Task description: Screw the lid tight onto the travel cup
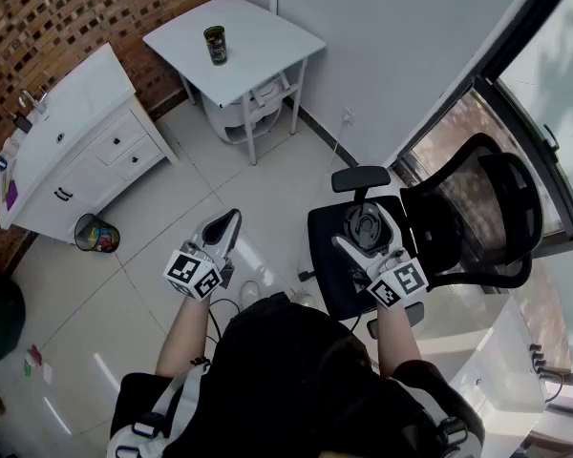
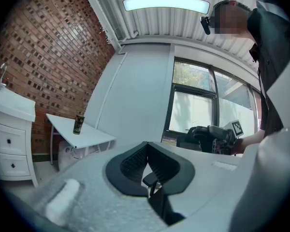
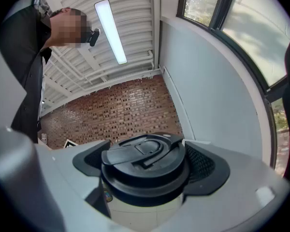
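The screwing has not begun; the step in hand, as I judge it, is bringing the lid to the cup. The right claw (image 1: 367, 219) has its jaws wide apart and clamped on the black lid (image 3: 142, 161), which it holds in the air above the seat of an office chair (image 1: 477, 208). The left claw (image 2: 146, 151) has its jaws pressed together with nothing between them. The travel cup (image 1: 215, 44) stands upright on the small white worktop (image 1: 267, 41) in the corner by the brick wall, well apart from both claws.

The next move probably calls for walking to the worktop, steadying the cup with the left claw, then setting the lid level on the mouth before turning it.

Only the head view shows both claws and the cup together. The left gripper view shows the cup from the side. The right gripper view shows the flip tab on top of the lid, but not the cup.
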{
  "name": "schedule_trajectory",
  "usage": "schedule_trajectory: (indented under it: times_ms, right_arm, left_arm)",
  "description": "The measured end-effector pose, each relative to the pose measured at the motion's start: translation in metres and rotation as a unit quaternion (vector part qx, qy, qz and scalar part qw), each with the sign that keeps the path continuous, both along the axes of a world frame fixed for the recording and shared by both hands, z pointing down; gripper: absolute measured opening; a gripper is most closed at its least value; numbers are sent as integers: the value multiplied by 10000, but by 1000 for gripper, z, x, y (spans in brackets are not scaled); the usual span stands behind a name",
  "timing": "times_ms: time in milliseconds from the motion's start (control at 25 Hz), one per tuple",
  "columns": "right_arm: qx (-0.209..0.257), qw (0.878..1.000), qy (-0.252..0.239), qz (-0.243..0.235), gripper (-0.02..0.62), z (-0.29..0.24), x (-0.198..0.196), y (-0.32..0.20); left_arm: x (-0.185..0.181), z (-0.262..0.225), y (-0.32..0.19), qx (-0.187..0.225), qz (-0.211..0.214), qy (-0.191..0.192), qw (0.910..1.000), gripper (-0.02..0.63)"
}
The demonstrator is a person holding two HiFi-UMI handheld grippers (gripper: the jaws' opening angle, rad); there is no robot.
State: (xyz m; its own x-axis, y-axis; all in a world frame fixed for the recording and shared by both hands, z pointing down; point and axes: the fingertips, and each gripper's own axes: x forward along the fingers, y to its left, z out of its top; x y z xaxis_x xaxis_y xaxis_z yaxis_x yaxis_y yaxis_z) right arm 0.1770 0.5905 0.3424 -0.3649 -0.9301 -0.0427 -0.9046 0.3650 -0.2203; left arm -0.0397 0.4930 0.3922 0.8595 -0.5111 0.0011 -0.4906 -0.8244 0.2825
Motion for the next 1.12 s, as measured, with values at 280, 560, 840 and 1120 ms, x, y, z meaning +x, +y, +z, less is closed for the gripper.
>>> schedule_trajectory:
  times_ms: [280,560,840,1120]
  right_arm:
    - [-64,9989,-39,-468,480,7,-16,-12]
    - [-154,9925,-127,-1207,480,19,-45,-32]
    - [-77,9877,188,-1547,480,12,-86,-58]
    - [137,9900,273,-1377,480,-12,-115,-99]
  left_arm:
    - [-25,7,10,-106,-521,4,9986,3]
    - [-63,8,28,-173,-1238,-106,9921,3]
    - [-106,2,15,-103,-1559,-29,9877,3]
    - [-133,-19,-37,221,-1427,206,9893,3]
